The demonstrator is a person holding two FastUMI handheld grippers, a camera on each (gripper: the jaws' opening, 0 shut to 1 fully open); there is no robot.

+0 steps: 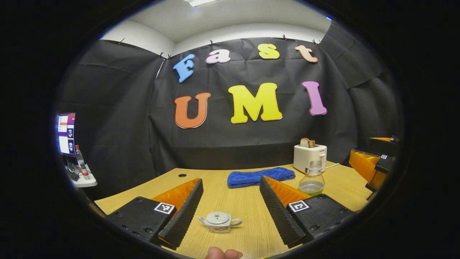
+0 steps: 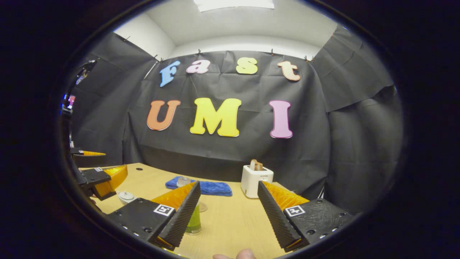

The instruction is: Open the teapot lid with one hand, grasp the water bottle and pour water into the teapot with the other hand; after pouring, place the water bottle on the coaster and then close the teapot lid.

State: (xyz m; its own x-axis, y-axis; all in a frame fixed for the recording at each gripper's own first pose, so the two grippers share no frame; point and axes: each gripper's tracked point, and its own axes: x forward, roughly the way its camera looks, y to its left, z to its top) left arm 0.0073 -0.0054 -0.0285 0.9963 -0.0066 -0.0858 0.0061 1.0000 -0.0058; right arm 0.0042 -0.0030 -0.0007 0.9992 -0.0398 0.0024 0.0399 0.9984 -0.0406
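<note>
The left gripper (image 1: 230,205) has its jaws wide apart and holds nothing; the small white teapot (image 1: 219,222) stands between its fingers, near the front edge of the tabletop (image 1: 215,187), with the lid (image 1: 217,217) on. The knob of the lid looks tiny, so I judge the wide fingers may slip off it or push the light pot and tip it.

The right gripper (image 2: 230,212) is also open and empty. The glass water bottle (image 1: 312,178), partly filled, stands just beside its left finger, toward the right side of the tabletop, near the toaster (image 1: 309,157). It is not between the fingers, so closing now would likely knock it over and spill.
</note>
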